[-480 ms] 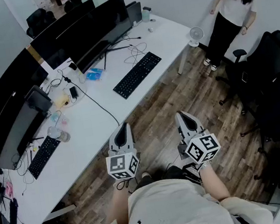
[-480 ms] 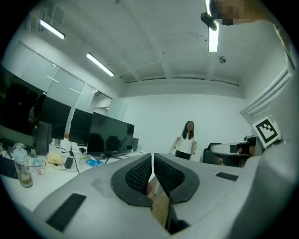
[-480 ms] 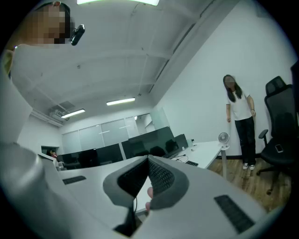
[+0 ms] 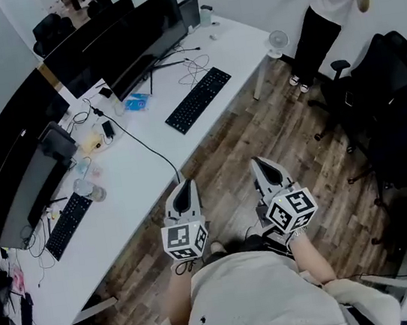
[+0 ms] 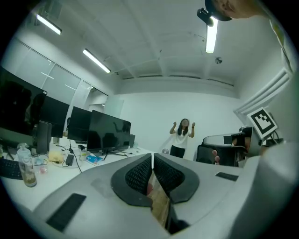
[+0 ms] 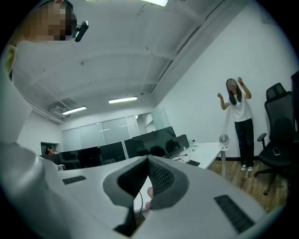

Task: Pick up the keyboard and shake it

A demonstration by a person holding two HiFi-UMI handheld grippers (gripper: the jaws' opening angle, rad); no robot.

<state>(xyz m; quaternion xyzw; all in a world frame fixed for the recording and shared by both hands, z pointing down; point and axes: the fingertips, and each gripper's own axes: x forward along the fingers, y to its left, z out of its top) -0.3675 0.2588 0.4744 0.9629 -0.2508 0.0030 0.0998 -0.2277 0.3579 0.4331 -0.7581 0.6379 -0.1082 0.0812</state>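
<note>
A black keyboard point(image 4: 198, 100) lies flat on the long white desk point(image 4: 246, 42), in front of the dark monitors point(image 4: 125, 45); it also shows small and far off in the right gripper view point(image 6: 192, 163). A second black keyboard point(image 4: 67, 224) lies further left on the same desk. My left gripper point(image 4: 185, 183) point(image 5: 153, 155) hangs over the wooden floor beside the desk edge, jaws shut on nothing. My right gripper point(image 4: 258, 162) point(image 6: 147, 158) is level beside it, also shut and empty. Both are well short of either keyboard.
A person point(image 4: 331, 2) stands by the far wall with both arms raised. Black office chairs point(image 4: 401, 113) crowd the right side. A small white fan point(image 4: 278, 41) sits at the desk's far corner. Cables, a bottle point(image 4: 90, 191) and small items litter the desk.
The person by the wall has raised both arms. Both grippers stay in about the same place, still shut.
</note>
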